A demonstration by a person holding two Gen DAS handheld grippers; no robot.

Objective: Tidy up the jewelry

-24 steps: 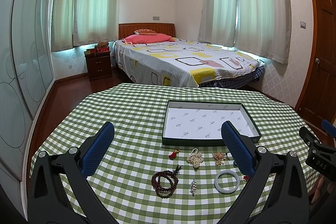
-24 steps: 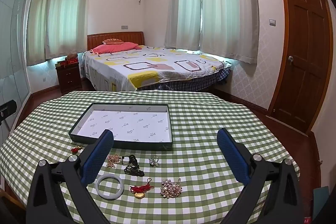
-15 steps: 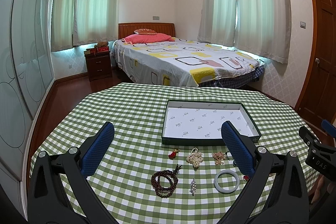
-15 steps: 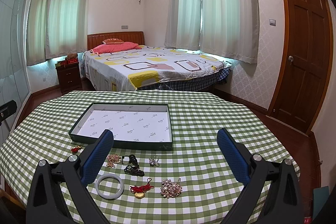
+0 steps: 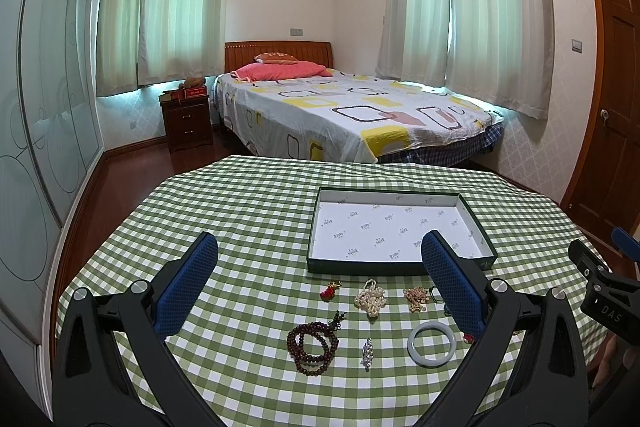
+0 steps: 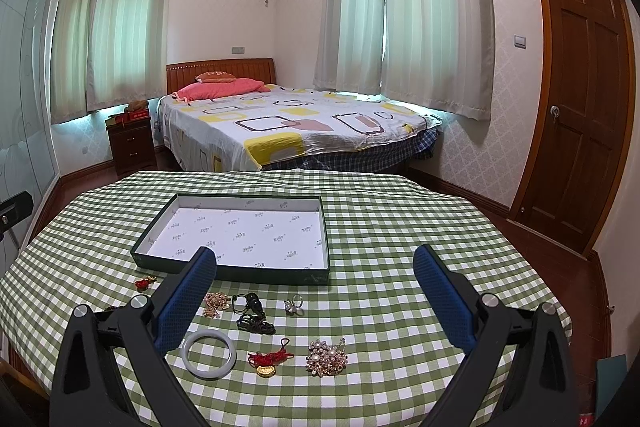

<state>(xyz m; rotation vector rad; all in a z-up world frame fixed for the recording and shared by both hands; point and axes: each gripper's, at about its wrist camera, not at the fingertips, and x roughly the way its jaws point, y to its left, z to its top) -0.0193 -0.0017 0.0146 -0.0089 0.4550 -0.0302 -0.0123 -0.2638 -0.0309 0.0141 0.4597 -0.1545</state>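
Nothing has shifted since the earlier frames: both grippers hover as before over the table (image 5: 240, 211). The left gripper (image 5: 320, 267) and right gripper (image 6: 316, 267) both have their fingers spread wide, holding nothing. The tray (image 6: 320, 227) lies empty beyond the jewelry. In front of it lie the beads (image 5: 312, 347), pearls (image 5: 370, 299), bangle (image 6: 208, 353), red charm (image 6: 268, 359) and brooch (image 6: 326, 357), apart from one another. A bed (image 5: 340, 115) stands behind.

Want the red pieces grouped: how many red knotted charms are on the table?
2. One small red charm lies by the box's near-left corner; the gold-pendant charm lies between the bangle and the brooch. Gripper fingers may hide others.
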